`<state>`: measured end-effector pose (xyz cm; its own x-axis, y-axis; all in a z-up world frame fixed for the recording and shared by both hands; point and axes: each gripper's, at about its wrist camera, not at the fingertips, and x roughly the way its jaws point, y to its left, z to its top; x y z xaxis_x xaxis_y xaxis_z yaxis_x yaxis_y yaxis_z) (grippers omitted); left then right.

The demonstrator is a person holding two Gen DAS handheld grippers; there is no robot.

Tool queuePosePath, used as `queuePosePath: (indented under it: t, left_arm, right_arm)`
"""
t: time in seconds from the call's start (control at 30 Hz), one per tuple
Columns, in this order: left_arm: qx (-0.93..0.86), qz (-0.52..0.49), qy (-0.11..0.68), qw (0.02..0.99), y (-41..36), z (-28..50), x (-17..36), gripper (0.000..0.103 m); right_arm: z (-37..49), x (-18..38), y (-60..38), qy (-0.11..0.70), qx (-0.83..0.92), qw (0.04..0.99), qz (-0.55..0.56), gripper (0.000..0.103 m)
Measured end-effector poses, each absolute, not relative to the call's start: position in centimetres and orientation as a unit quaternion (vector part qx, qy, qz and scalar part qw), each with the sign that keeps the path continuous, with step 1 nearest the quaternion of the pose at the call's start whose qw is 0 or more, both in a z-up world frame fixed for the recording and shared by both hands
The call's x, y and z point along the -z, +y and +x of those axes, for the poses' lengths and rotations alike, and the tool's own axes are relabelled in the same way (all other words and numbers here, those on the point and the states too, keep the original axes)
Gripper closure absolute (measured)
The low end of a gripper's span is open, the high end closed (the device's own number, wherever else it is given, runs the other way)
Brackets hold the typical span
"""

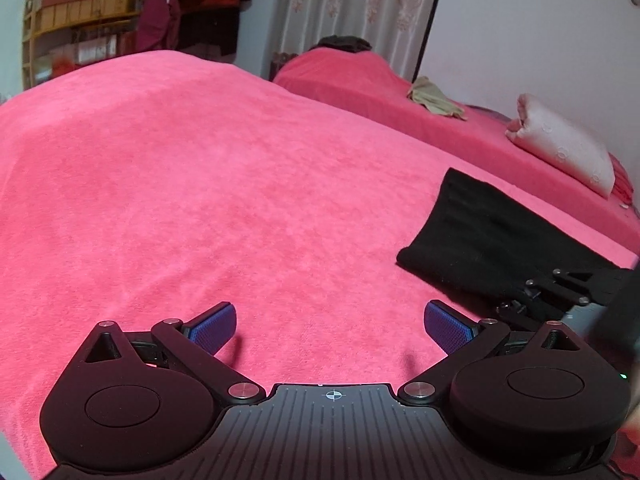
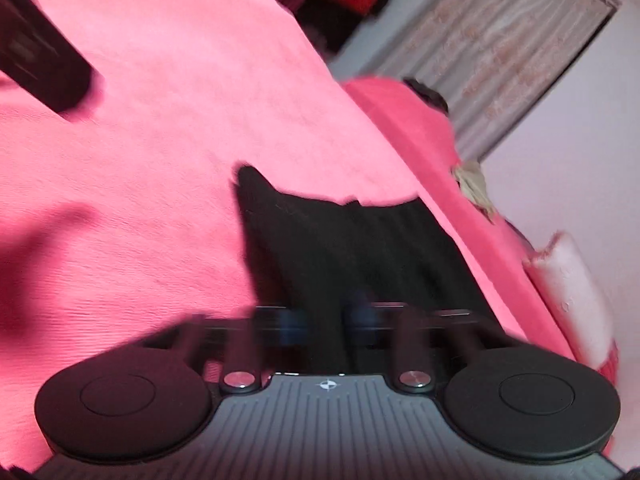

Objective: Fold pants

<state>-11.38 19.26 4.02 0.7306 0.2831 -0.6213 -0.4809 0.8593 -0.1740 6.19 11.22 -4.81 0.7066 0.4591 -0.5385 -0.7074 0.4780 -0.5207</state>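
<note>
The black pants (image 1: 484, 236) lie folded on the pink bed cover (image 1: 224, 184) at the right of the left wrist view. My left gripper (image 1: 330, 326) is open and empty, low over bare cover to the left of the pants. The right gripper (image 1: 548, 292) shows there at the pants' near end. In the blurred right wrist view the pants (image 2: 360, 248) fill the middle, and my right gripper (image 2: 326, 322) has its blue pads (image 2: 296, 322) close together on black cloth.
A pale pink pillow (image 1: 564, 144) and a beige cloth (image 1: 434, 98) lie on a second pink-covered bed at the right. A shelf (image 1: 72, 24) and hanging clothes stand at the back left. A curtain (image 1: 360, 4) hangs behind.
</note>
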Motion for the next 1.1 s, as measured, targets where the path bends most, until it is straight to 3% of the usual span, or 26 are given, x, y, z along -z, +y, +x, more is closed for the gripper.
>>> queuePosePath:
  t: [0.13, 0.2, 0.4, 0.43, 0.53, 0.57, 0.7, 0.83, 0.97, 1.1]
  left_arm:
    - [-0.215, -0.167, 0.281, 0.92, 19.3, -12.1, -5.3, 0.0]
    - [-0.212, -0.172, 0.27, 0.923, 19.2, -12.2, -5.9, 0.0]
    - [-0.195, -0.15, 0.277, 0.929, 17.4, -10.9, -6.3, 0.0]
    - [-0.191, -0.144, 0.279, 0.93, 16.9, -10.6, -6.3, 0.0]
    - [-0.168, -0.139, 0.281, 0.935, 15.6, -9.4, -6.3, 0.0]
    - [-0.158, -0.138, 0.284, 0.936, 15.0, -8.9, -6.1, 0.0]
    - [-0.117, -0.125, 0.3, 0.939, 12.2, -6.4, -5.0, 0.0]
    - [-0.087, -0.11, 0.325, 0.935, 9.7, -3.8, -3.1, 0.0]
    - [-0.09, -0.104, 0.354, 0.925, 9.3, -2.5, -1.2, 0.0]
    - [-0.096, -0.113, 0.364, 0.919, 9.5, -2.9, -1.0, 0.0]
  right_arm:
    - [0.4, 1.9, 10.3, 0.092, -0.391, 0.84, -0.364, 0.093]
    - [-0.9, 0.7, 9.9, 0.122, -0.442, 0.828, -0.323, 0.093]
    - [-2.2, 2.2, 9.0, 0.15, -0.464, 0.807, -0.333, 0.089]
    - [-2.4, 1.5, 7.9, 0.154, -0.466, 0.813, -0.314, 0.085]
    - [-1.7, -1.4, 2.6, 0.172, -0.461, 0.841, -0.225, 0.036]
    - [-1.4, -2.1, 0.3, 0.181, -0.46, 0.848, -0.194, 0.032]
    - [-0.1, -3.5, -11.7, 0.238, -0.376, 0.892, -0.083, 0.032]
    - [1.2, -3.3, -25.4, 0.26, -0.173, 0.949, 0.033, 0.032]
    - [2.5, -1.4, -37.5, 0.311, 0.026, 0.936, 0.165, 0.034]
    - [4.1, 1.0, -43.5, 0.331, 0.081, 0.91, 0.235, 0.042]
